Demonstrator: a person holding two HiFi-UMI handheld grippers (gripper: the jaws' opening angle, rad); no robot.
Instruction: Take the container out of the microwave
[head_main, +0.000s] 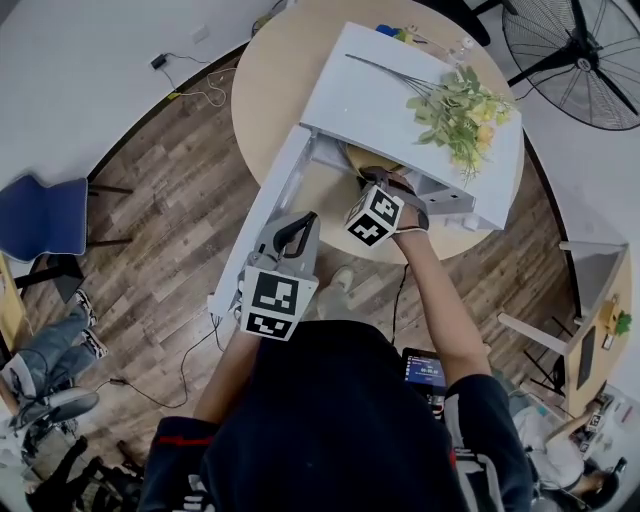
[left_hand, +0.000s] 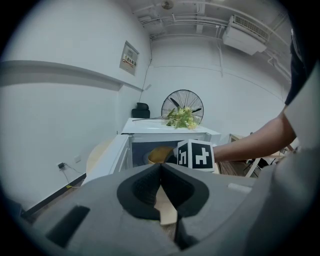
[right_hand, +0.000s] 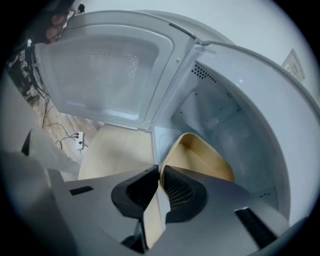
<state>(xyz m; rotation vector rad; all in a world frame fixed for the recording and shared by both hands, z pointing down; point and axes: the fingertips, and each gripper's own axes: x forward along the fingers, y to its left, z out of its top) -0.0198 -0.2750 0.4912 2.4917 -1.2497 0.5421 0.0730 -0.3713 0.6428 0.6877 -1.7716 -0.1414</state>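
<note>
- Head view: we see our right gripper reaching into the open microwave.
- Left gripper view: our left gripper hangs outside it, jaws together, empty.
- Right gripper view: jaws pinch the rim of the container, inside the microwave.

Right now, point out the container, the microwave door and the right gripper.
container (right_hand: 202, 159): right gripper view, tan inner wall.
microwave door (right_hand: 102, 75): right gripper view, inner window panel.
right gripper (right_hand: 161, 171): right gripper view, between its fingertips, at the container's rim.
</note>
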